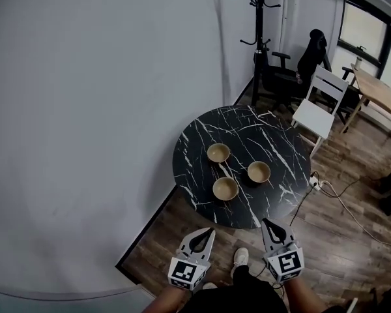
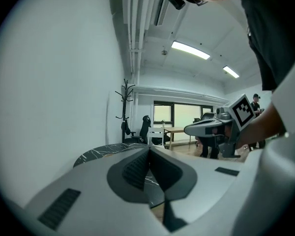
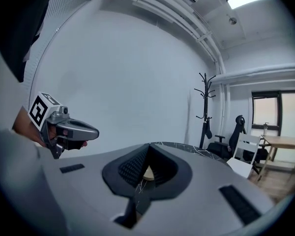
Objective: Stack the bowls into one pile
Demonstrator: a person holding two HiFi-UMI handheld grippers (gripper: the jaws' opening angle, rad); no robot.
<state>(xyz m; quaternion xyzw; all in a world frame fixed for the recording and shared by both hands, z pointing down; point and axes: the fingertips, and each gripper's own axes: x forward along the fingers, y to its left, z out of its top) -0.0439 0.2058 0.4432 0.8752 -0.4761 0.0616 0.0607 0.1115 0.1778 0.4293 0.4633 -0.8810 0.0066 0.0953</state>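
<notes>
The left gripper [image 1: 205, 235] and the right gripper [image 1: 268, 225] are both pinched shut on nothing, just short of the round table [image 1: 280, 194], where the near bowl [image 1: 225, 188] sits straight ahead between them, the right bowl [image 1: 259, 171] closer to the right gripper, the far bowl [image 1: 218, 152] behind, none touching.

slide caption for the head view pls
Shut, empty left gripper and right gripper short of a round black marbled table with three unstacked tan bowls
</notes>
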